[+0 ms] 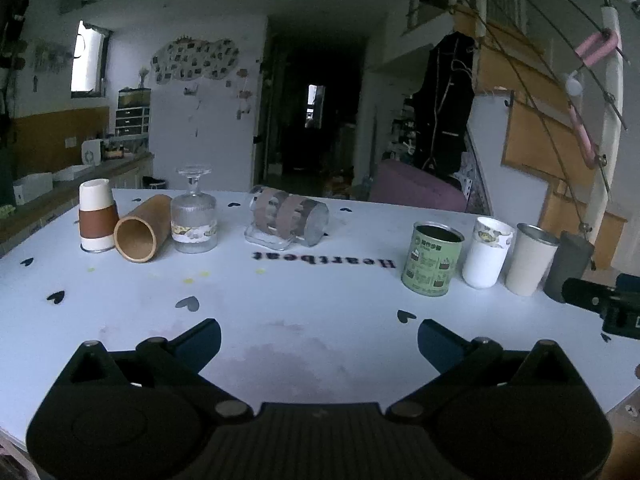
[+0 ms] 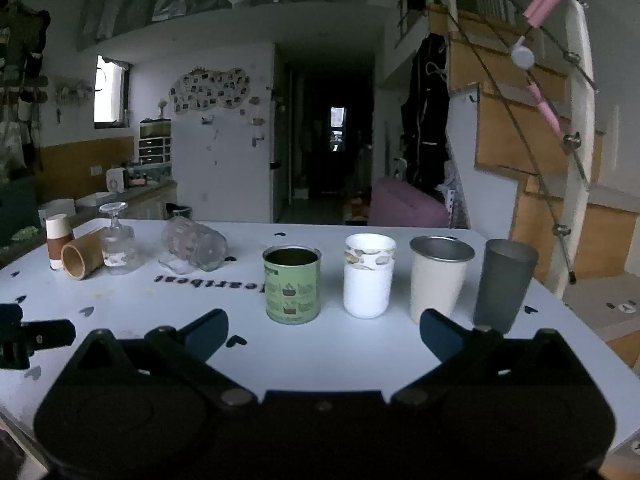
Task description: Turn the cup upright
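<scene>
Both grippers hang low over the white worktop (image 1: 320, 292), nothing in either. The left gripper (image 1: 319, 336) has its jaws wide apart, and so does the right gripper (image 2: 323, 326). On the left side sit the cups not upright: a paper cup (image 1: 96, 216) upside down, a bamboo cup (image 1: 141, 229) on its side touching it, a glass (image 1: 194, 212) inverted just beside, and a glass mug (image 1: 286, 220) toppled. To the right, a green tin (image 2: 293, 285) and three cups stand upright.
</scene>
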`<state>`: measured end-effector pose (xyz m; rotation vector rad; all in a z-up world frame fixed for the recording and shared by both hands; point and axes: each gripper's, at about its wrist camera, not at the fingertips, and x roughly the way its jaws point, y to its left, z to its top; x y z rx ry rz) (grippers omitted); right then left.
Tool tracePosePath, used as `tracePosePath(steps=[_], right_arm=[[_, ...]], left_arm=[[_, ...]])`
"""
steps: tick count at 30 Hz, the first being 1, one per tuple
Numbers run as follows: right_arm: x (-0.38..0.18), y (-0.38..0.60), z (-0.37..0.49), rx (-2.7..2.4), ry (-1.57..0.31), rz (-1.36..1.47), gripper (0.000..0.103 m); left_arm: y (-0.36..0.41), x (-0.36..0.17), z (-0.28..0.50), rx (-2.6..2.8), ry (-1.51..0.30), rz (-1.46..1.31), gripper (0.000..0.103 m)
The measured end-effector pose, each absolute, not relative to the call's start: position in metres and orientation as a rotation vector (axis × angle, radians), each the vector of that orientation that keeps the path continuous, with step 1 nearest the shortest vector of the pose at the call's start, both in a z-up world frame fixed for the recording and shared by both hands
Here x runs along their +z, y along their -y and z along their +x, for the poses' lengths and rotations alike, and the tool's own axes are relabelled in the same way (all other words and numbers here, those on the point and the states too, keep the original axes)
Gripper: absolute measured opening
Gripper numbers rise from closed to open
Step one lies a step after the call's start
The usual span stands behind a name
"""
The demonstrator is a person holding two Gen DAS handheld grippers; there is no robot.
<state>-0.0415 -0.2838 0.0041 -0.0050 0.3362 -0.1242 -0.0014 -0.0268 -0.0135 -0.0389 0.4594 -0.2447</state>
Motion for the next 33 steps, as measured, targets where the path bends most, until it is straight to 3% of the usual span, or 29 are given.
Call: tracePosePath(steps=[33], right_arm=[[-0.01, 0.292, -0.049, -0.169, -0.371, 0.02, 0.103]], left_arm=[[0.026, -0.017, -0.007, -0.205, -0.463, -0.005, 0.103]])
